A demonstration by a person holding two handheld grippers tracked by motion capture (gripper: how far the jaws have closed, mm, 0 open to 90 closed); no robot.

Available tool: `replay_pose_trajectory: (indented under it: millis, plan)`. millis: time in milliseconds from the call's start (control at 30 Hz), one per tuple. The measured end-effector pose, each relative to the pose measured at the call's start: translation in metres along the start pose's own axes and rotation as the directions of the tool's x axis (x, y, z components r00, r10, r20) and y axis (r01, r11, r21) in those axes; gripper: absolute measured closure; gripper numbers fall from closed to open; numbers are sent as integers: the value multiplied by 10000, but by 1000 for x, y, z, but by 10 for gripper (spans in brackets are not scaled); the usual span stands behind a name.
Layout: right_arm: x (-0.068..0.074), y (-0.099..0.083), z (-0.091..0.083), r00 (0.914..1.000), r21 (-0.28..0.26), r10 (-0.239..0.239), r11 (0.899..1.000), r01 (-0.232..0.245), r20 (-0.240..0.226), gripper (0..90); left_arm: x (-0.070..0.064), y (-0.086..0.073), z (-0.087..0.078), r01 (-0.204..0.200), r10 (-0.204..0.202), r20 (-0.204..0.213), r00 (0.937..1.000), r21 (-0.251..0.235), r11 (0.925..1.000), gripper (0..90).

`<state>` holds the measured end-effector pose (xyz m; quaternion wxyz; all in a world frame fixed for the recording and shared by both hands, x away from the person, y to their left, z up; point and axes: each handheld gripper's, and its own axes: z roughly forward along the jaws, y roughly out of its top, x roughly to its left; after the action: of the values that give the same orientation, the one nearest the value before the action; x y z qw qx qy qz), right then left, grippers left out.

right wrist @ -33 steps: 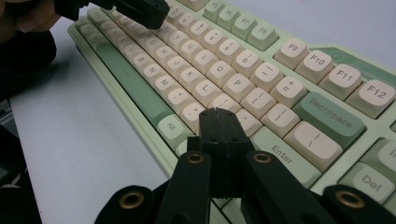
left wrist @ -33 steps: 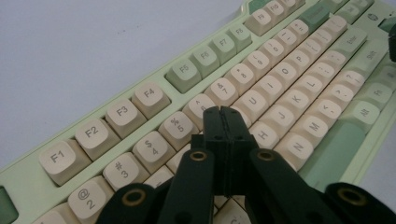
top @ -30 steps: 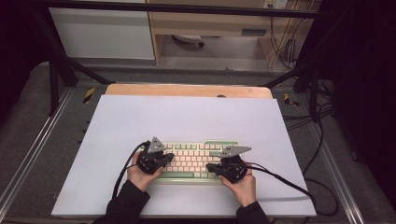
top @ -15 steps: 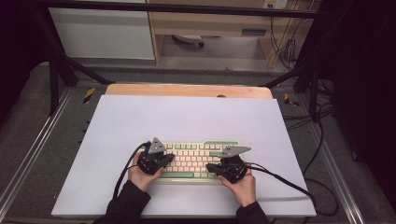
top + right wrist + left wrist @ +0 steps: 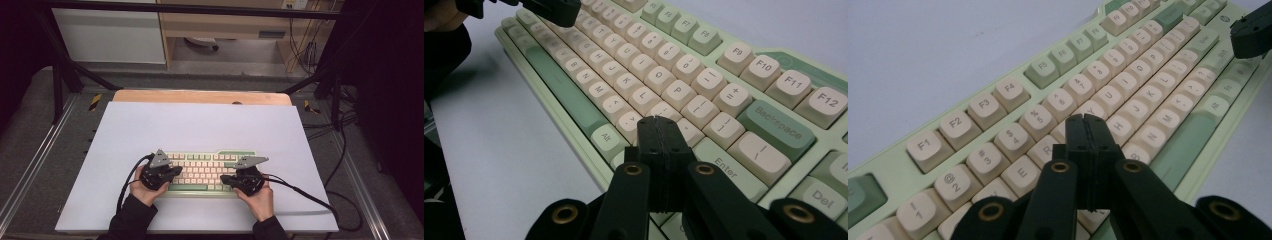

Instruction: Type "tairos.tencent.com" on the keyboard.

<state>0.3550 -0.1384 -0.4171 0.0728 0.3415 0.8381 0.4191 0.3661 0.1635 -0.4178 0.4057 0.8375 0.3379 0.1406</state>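
A pale green keyboard (image 5: 205,170) with cream keys is laid near the front edge of a white mat (image 5: 200,125) on the table. The left gripper (image 5: 1087,131) is held over its left half, jaws pressed together with nothing between them, tips above the keys around T and G; whether a key is touched cannot be told. The right gripper (image 5: 659,131) is held over the right half, jaws likewise closed and empty, tips near the keys beside Enter (image 5: 724,167). Each gripper is grasped by a hand (image 5: 145,192).
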Motion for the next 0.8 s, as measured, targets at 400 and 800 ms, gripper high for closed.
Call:
replay_pose_trajectory:
  millis: [400, 800]
  plan:
    - [1, 4, 4, 10000, -23, -45, 10000, 45, -57, 900, 3, -10, -17, 62, -62, 2, 10000, -100, 9999, 900]
    - [9, 13, 22, 9994, 111, -257, 9996, 260, -252, 900, 10, -23, -30, 253, -254, -46, 9997, -141, 9996, 899]
